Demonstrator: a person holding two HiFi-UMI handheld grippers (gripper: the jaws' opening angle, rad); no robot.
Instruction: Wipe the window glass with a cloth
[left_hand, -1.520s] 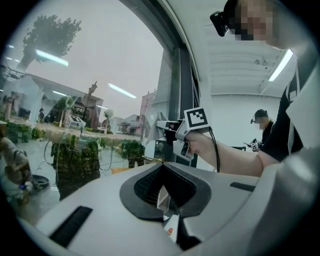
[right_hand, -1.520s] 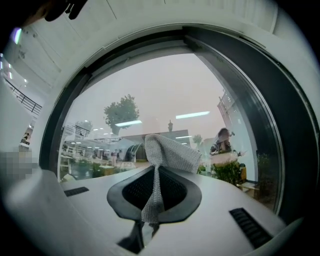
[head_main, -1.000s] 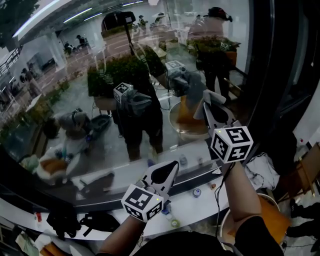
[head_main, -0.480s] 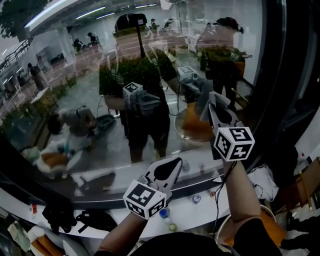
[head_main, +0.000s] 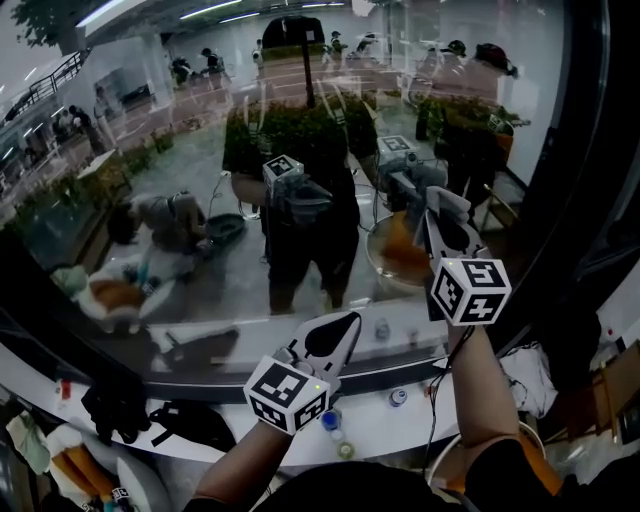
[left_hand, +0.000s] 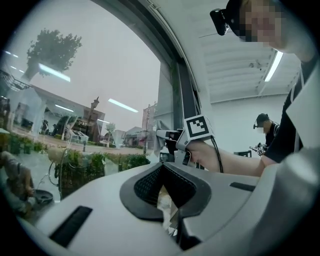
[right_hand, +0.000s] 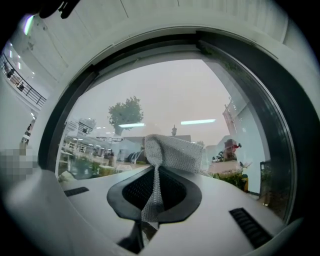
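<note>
- Cloth (right_hand: 172, 150): grey mesh, pinched in the right gripper (head_main: 436, 208). The jaws are clamped tight on a bunched strip of it, and the rest fans out loose above the tips.
- That gripper is raised at the right side of the window glass (head_main: 150, 200), close to the dark frame (head_main: 585, 150). The cloth is up at the pane and meets its own reflection there (looks like contact, can't swear to it).
- Left gripper (head_main: 342, 330): lower down, nearer the middle, well apart from the cloth, pointing at the bottom part of the glass. Its jaws are together bar a thin slit, with nothing gripped between them.
- Left gripper view also catches the right gripper side-on, with a forearm behind it and the cloth at its tip by the pane.
- Glass is full of reflections: both grippers with their marker cubes, the person holding them, and ceiling lights. Greenery and buildings outside show through.
- White ledge (head_main: 385, 425) runs under the window. A few small bottle caps (head_main: 397, 397) sit on it, and a black bag (head_main: 185, 425) lies toward its left.
- Second person (left_hand: 265, 131) stands far back in the room, seen in the left gripper view only.
</note>
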